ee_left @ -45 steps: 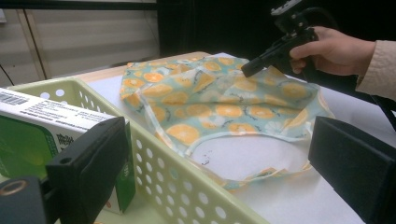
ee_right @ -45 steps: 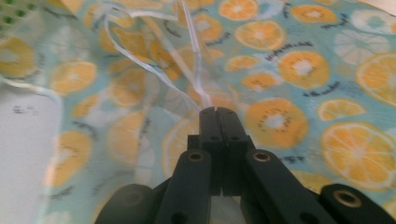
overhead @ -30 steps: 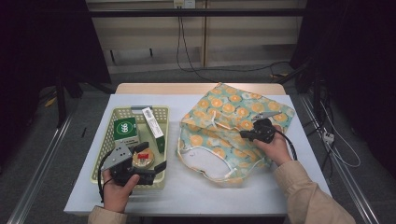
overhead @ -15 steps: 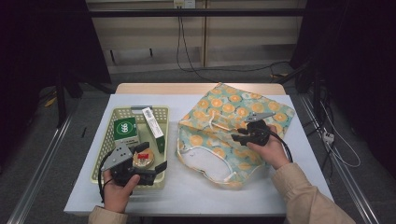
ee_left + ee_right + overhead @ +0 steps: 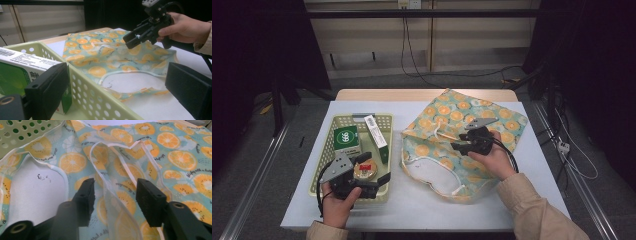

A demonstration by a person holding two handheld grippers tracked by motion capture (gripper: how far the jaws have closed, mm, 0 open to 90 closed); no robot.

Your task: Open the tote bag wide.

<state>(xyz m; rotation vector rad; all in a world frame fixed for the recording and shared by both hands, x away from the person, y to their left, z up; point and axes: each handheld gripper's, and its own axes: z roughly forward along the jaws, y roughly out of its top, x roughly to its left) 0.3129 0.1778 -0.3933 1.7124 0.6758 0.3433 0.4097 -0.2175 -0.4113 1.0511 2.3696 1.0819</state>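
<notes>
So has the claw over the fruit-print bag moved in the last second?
Yes. In the high view the right claw has slid left across the orange-print bag, toward the green basket, its jaws just opening astride the bag's strap.

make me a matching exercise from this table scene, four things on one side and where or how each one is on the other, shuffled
Things:
1. green box
2. orange-print bag
3. right gripper
4. round tin

Places or states:
A. lying flat on the table, right of the basket
B. at the near end of the basket, by the left gripper
C. jaws apart above the bag, a white strap between them
D. in the basket beside a long white carton

Pairs: 1-D, 2-A, 3-C, 4-B
</notes>
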